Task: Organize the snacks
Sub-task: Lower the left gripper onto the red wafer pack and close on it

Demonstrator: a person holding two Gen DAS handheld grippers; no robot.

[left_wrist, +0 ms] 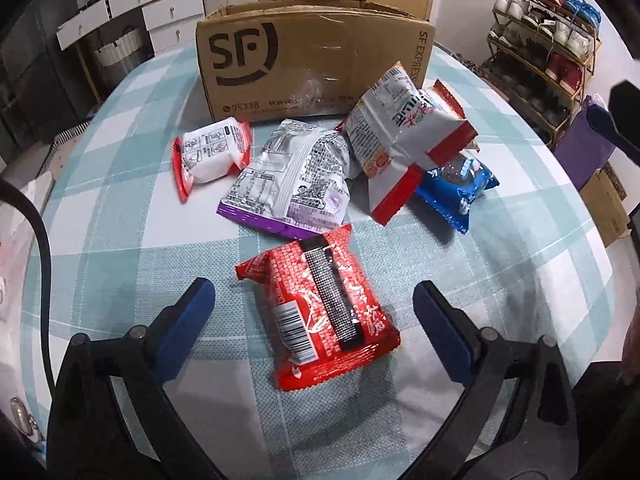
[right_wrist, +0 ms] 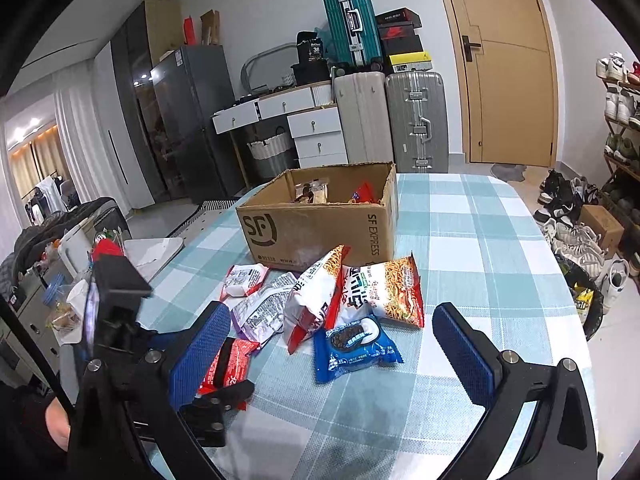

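Note:
An open cardboard SF box stands at the back of the table, with a few snacks inside. In front of it lie snack packets: a red one, a silver and purple one, a small white and red one, a white and red noodle bag, an orange noodle bag and a blue cookie pack. My left gripper is open, its fingers on either side of the red packet. My right gripper is open above the blue pack.
The table has a teal and white checked cloth. Suitcases and white drawers stand behind it. A shoe rack is at the right. Cluttered items lie left of the table.

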